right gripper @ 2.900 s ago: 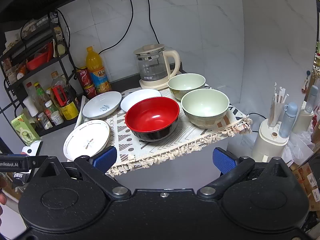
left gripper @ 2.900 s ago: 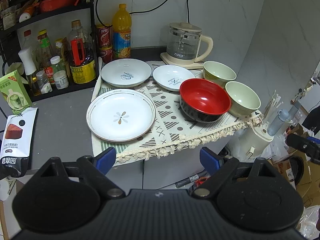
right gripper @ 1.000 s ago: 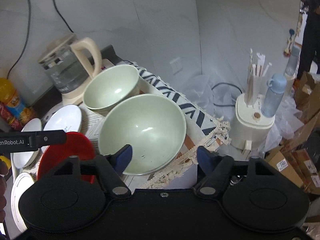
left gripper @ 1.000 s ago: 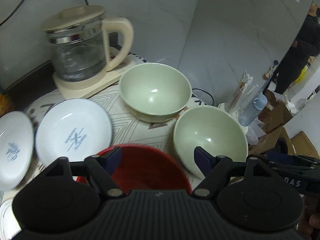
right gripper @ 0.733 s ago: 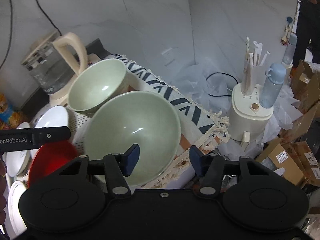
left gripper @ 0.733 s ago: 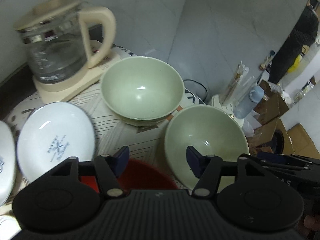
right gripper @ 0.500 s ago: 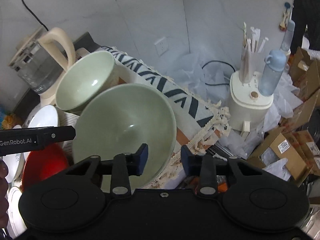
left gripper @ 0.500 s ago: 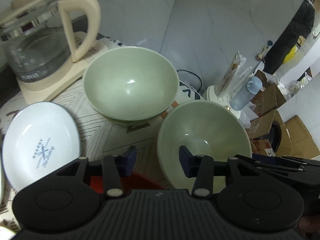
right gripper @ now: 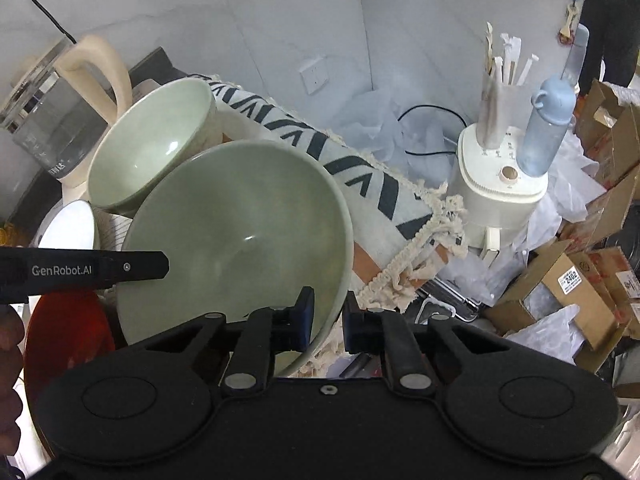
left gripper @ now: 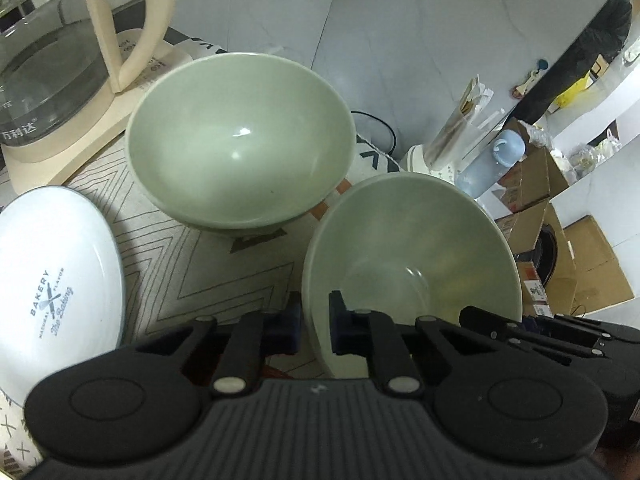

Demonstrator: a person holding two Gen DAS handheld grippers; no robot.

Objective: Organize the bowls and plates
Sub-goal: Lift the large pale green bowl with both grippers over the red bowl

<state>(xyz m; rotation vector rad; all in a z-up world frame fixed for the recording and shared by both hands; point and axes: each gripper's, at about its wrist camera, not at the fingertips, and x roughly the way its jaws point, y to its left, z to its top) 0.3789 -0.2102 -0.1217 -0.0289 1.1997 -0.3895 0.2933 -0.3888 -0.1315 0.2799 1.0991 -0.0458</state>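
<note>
Two pale green bowls stand on the patterned mat. The near green bowl has both grippers on its rim. My left gripper is closing tight on the bowl's left rim, one pad inside and one outside. On the opposite rim my right gripper is closing the same way, pads pressing on the wall. The far green bowl sits just behind, almost touching. A red bowl shows at the lower left, partly hidden by the left gripper's body.
A glass kettle stands at the back left. A white plate lies left of the bowls. The mat's fringe marks the table edge; beyond it are a chopstick holder, a blue bottle and cardboard boxes.
Both grippers sank toward the near green bowl. Their jaws went from wide open to closed on its rim, left and right sides.
</note>
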